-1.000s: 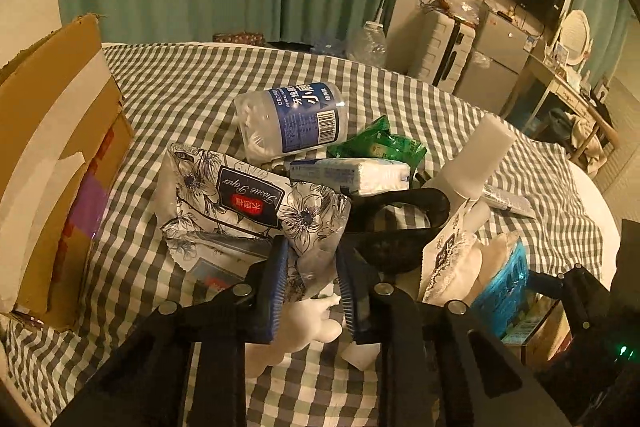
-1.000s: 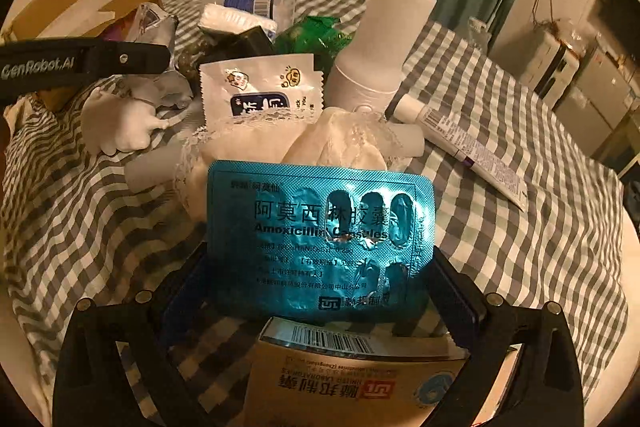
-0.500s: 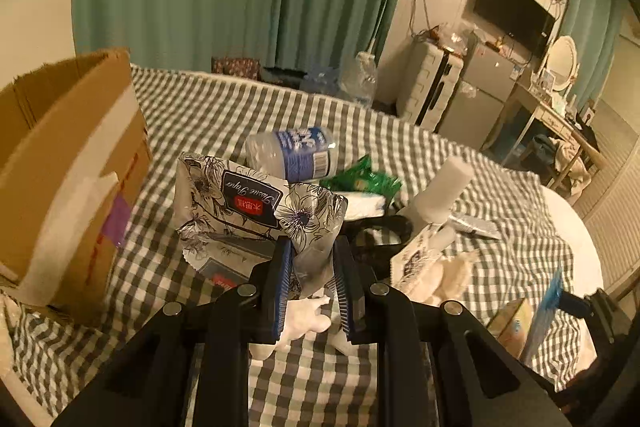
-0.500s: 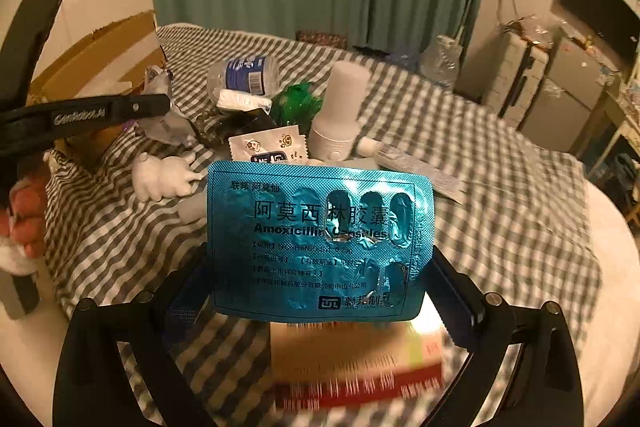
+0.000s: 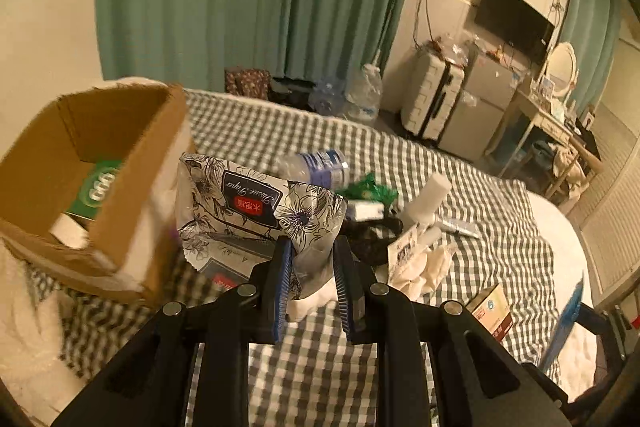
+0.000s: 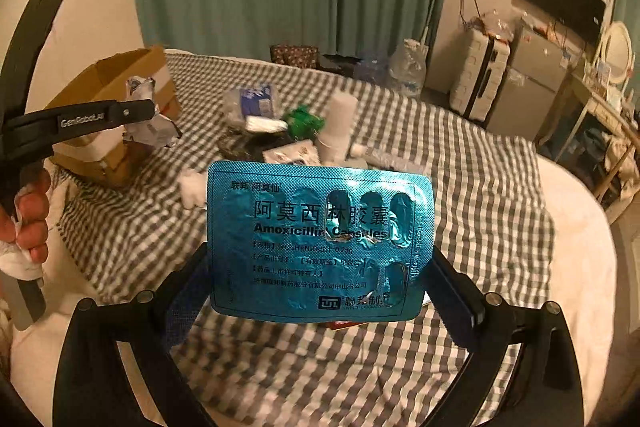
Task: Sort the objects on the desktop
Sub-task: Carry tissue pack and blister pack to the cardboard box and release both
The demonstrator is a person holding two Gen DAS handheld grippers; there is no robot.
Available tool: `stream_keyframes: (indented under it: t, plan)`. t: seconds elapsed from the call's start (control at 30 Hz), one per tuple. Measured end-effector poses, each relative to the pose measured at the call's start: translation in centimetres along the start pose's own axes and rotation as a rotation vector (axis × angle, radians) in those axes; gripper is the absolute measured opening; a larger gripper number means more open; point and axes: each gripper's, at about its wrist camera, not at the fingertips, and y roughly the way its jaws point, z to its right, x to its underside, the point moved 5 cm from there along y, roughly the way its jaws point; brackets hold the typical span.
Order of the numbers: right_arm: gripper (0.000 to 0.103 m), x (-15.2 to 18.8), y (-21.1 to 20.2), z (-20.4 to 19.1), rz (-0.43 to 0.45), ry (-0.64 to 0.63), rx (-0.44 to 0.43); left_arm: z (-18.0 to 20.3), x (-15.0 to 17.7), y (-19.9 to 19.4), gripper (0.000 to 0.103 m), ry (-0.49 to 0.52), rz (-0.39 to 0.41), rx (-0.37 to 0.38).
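Observation:
My left gripper (image 5: 314,259) is shut on a floral tissue pack (image 5: 256,203) and holds it in the air beside the open cardboard box (image 5: 100,163). The pack also shows in the right wrist view (image 6: 148,123), next to the box (image 6: 116,87). My right gripper (image 6: 320,267) is shut on a blue amoxicillin blister pack (image 6: 320,243), held up above the checked table. The blister pack shows edge-on at the far right of the left wrist view (image 5: 568,315).
A pile lies mid-table: a water bottle (image 5: 320,167), green packet (image 5: 368,189), white cylinder (image 5: 428,195), tube (image 5: 460,227), white cloth (image 5: 420,263) and a medicine carton (image 5: 492,311). The box holds a green item (image 5: 98,187) and a white roll (image 5: 68,233).
Both grippers have risen well above the table with their loads. The left gripper has carried the tissue pack up towards the cardboard box, whose inside is now in view.

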Motion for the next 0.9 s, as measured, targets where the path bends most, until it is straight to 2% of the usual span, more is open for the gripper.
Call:
stream_keyframes:
  t: [0.2, 0.43, 0.67, 0.8, 0.9]
  plan:
    - [0.099, -1.9, -4.2, -3.2, 0.046, -0.071, 0.025, -1.7, -1.1, -3.5, 0.021, -0.014, 0.061, 0.000]
    - [0.099, -4.3, -7.1, -7.3, 0.099, -0.127, 0.048, -5.7, -1.7, -5.3, 0.021, -0.036, 0.081, -0.029]
    - [0.099, -6.8, -7.3, -11.1, 0.118, -0.168, 0.003, -9.5, -3.8, -7.3, 0.021, -0.078, 0.143, -0.018]
    - [0.099, -9.0, -6.3, -13.8, 0.109, -0.189, -0.083, -12.2, -6.1, -8.4, 0.021, -0.072, 0.188, -0.028]
    - [0.099, -11.1, -5.6, -16.3, 0.121, -0.230, -0.110, -14.4, -7.3, -8.8, 0.021, -0.060, 0.203, -0.041]
